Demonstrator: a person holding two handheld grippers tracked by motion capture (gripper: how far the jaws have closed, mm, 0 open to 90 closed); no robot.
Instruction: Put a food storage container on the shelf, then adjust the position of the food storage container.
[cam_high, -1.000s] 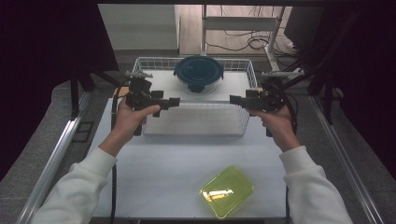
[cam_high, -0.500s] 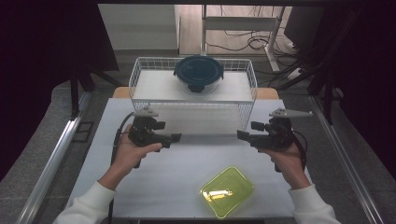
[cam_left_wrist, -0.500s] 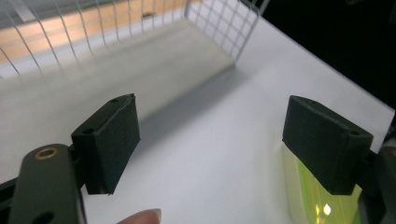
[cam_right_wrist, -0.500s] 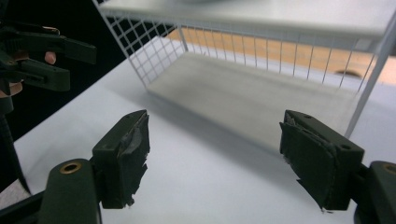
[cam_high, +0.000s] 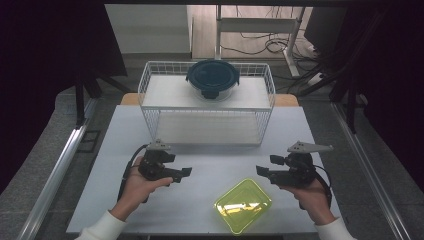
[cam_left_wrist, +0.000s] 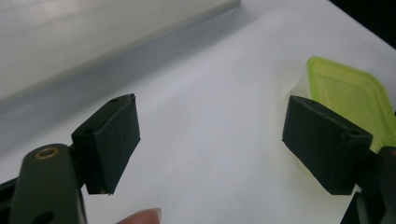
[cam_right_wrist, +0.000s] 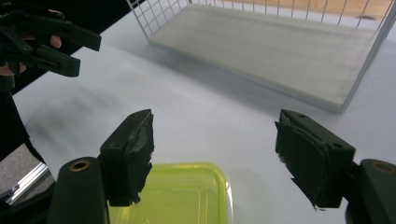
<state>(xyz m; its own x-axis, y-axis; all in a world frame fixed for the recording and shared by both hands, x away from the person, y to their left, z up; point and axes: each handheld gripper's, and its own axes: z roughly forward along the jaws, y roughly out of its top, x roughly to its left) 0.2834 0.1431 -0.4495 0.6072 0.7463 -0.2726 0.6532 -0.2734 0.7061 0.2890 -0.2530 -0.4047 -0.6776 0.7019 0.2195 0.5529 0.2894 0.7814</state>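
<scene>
White desk (cam_high: 210, 165) from edge to edge, and both hands are low over its near half. The left hand-held gripper (cam_high: 184, 172) points toward the middle, jaws spread wide in the left gripper view with nothing between them, only bare desk. The right hand-held gripper (cam_high: 261, 171) faces it from the other side, jaws just as wide and empty. Between the two, near the front edge, lies a yellow-green lid (cam_high: 243, 205), flat on the desk, closer to the right hand-held gripper and sitting just below its jaws in the right gripper view. At the far side stands a white wire rack (cam_high: 150, 95), and on its upper shelf rests a round dark-blue container (cam_high: 212, 77).
</scene>
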